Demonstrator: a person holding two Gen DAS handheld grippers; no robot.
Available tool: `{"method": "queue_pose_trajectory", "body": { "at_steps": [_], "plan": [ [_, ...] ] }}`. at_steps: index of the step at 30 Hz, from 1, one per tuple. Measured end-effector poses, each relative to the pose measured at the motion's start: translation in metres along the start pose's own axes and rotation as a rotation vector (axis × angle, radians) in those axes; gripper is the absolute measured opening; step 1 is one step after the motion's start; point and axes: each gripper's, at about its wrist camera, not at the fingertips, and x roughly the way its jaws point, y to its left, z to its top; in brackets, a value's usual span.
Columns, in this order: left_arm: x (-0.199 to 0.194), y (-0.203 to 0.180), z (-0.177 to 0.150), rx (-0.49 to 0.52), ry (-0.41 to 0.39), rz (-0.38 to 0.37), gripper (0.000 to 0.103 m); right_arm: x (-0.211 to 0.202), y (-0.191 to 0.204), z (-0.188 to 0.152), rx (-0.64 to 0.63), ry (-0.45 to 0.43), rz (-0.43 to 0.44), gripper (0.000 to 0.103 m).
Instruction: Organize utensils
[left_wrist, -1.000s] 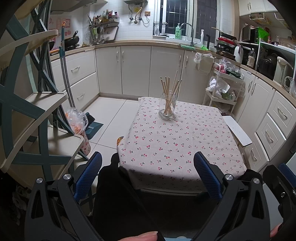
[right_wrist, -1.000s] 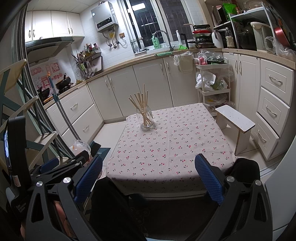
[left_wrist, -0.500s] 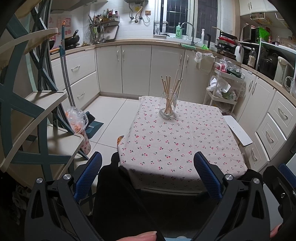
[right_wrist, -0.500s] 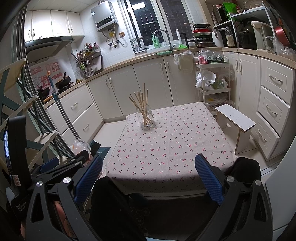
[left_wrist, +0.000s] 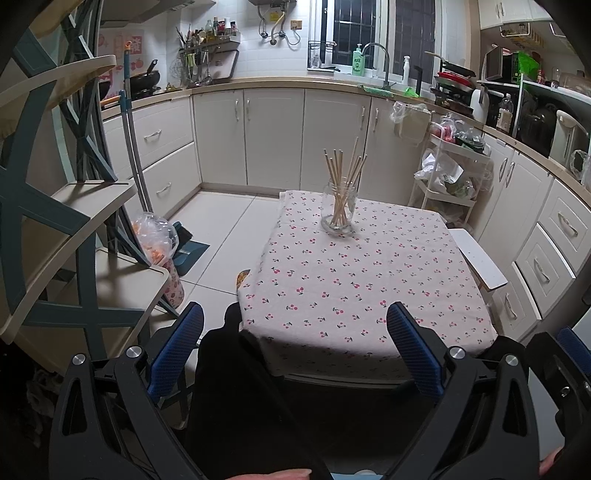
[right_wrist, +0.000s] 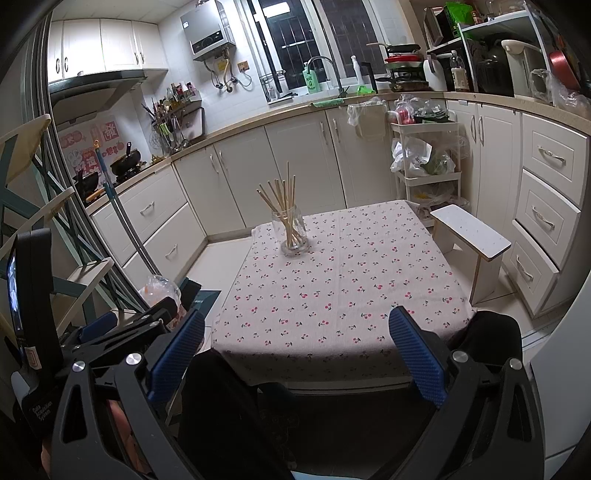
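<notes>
A clear glass jar (left_wrist: 339, 210) stands upright at the far end of a table with a cherry-print cloth (left_wrist: 362, 280). Several wooden chopsticks (left_wrist: 341, 181) stand in it, fanned out. The jar (right_wrist: 293, 232) and chopsticks (right_wrist: 284, 206) also show in the right wrist view. My left gripper (left_wrist: 295, 339) is open and empty, held back from the table's near edge. My right gripper (right_wrist: 295, 343) is open and empty, also short of the near edge. The left gripper shows at lower left in the right wrist view (right_wrist: 122, 328).
A blue-framed shelf unit (left_wrist: 55, 229) stands close on the left. A mop (left_wrist: 135, 147) and a bagged bin (left_wrist: 159, 251) stand on the floor left of the table. A white stool (right_wrist: 471, 236) sits right of it. Kitchen cabinets (left_wrist: 273, 136) line the walls.
Both views have shifted very slightly; the jar sits marginally lower in the left wrist view. Both grippers stay open and empty.
</notes>
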Motion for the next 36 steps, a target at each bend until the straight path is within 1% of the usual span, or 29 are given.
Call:
{"method": "queue_pose_trajectory", "body": {
  "at_steps": [6, 14, 20, 24, 26, 29, 33, 36],
  "plan": [
    [0.0, -0.001, 0.0, 0.004, 0.004, 0.0, 0.095, 0.0, 0.001, -0.001, 0.001, 0.003, 0.0, 0.096],
    [0.008, -0.004, 0.003, 0.01, 0.025, 0.008, 0.095, 0.013, -0.002, -0.007, 0.011, 0.025, 0.003, 0.096],
    [0.015, -0.008, 0.006, 0.027, 0.019, 0.036, 0.095, 0.023, -0.01, -0.008, 0.025, 0.049, 0.005, 0.096],
    [0.019, -0.011, 0.006, 0.036, 0.009, 0.025, 0.095, 0.029, -0.014, -0.007, 0.037, 0.062, 0.008, 0.096],
    [0.018, -0.012, 0.007, 0.031, 0.013, 0.012, 0.095, 0.028, -0.016, -0.005, 0.04, 0.055, 0.008, 0.096],
    [0.017, -0.014, 0.008, 0.03, 0.014, 0.012, 0.095, 0.024, -0.018, -0.003, 0.039, 0.04, 0.008, 0.096],
    [0.014, -0.012, 0.007, 0.012, 0.033, -0.004, 0.095, 0.014, -0.016, -0.002, 0.035, 0.015, 0.009, 0.096],
    [0.008, -0.01, 0.006, 0.013, 0.023, 0.002, 0.095, 0.007, -0.015, 0.0, 0.03, -0.003, 0.011, 0.096]
  ]
}}
